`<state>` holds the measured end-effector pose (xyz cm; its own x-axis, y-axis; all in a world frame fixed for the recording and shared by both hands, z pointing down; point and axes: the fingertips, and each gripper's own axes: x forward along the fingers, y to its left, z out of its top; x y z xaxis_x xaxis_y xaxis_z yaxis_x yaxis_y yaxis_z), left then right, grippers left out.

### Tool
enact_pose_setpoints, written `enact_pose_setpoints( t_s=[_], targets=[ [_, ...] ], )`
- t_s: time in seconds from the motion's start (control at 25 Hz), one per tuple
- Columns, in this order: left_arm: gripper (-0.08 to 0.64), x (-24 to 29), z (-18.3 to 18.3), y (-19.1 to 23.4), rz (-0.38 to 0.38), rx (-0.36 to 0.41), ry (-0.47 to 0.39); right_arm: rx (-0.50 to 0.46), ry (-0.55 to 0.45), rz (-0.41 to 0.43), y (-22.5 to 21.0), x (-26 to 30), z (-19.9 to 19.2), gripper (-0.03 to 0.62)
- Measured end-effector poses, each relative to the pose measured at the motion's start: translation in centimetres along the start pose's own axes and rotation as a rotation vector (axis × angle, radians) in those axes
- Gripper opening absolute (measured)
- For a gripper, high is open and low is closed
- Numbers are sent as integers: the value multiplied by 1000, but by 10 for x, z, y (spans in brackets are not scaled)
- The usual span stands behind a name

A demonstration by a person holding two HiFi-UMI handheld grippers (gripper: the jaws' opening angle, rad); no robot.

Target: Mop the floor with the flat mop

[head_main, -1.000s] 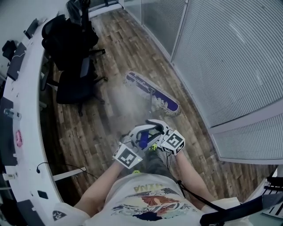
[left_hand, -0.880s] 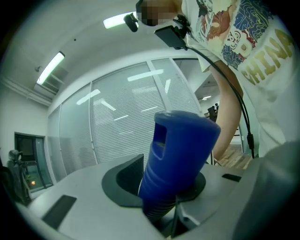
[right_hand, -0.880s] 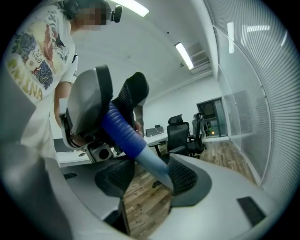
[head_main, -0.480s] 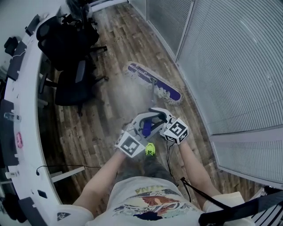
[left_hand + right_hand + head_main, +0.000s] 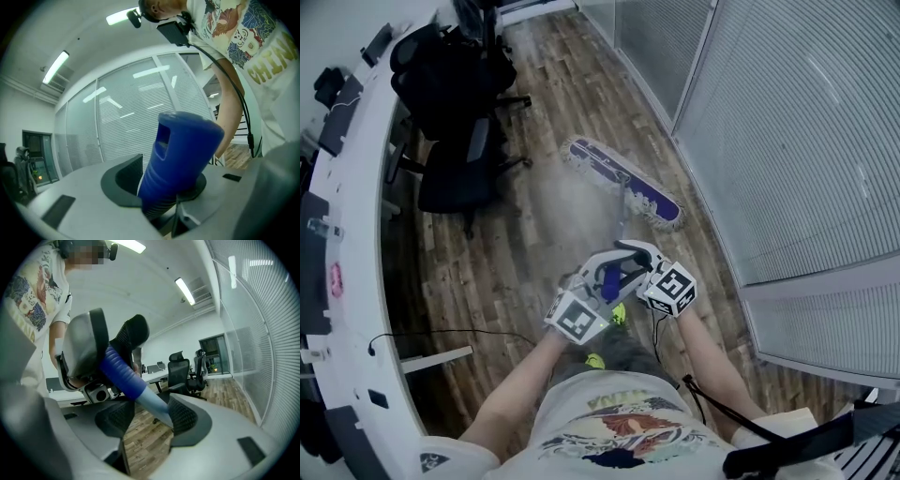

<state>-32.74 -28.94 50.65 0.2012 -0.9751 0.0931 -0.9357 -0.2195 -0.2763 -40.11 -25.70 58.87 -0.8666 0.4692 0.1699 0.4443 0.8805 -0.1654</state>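
Note:
The flat mop's purple head (image 5: 623, 183) lies on the wood floor (image 5: 534, 234) near the glass wall, and its grey shaft (image 5: 621, 217) rises toward me. The left gripper (image 5: 598, 281) has the blue ribbed handle end (image 5: 180, 150) between its jaws. Those jaws are opening slightly, though the pads still touch the grip. In the left gripper view, the left gripper (image 5: 164, 187) points level. The right gripper (image 5: 630, 270) sits just below it on the shaft. In its own view, the right gripper (image 5: 147, 418) is shut on the handle (image 5: 124, 373), which rests against one pad.
Two black office chairs (image 5: 455, 173) (image 5: 441, 70) stand at the far left beside a curved white desk (image 5: 352, 234). A glass partition with blinds (image 5: 787, 122) runs along the right. A cable (image 5: 441, 333) trails on the floor. My green shoe (image 5: 619, 314) is under the grippers.
Both grippers and the mop have shifted together across the floor, the head sliding a little farther from me. My feet have stepped along under them.

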Motion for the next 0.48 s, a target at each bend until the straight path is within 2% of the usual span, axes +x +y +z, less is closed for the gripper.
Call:
enact_pose_setpoints(
  t_s=[0.32,0.48],
  targets=[
    [114,-104,23,-111,47,-28,2,-27,33,29,153,-21,-28,216],
    [118,-138,35,-165,60,-38,9,-19,48,29,214,-41,-44,215]
  ],
)
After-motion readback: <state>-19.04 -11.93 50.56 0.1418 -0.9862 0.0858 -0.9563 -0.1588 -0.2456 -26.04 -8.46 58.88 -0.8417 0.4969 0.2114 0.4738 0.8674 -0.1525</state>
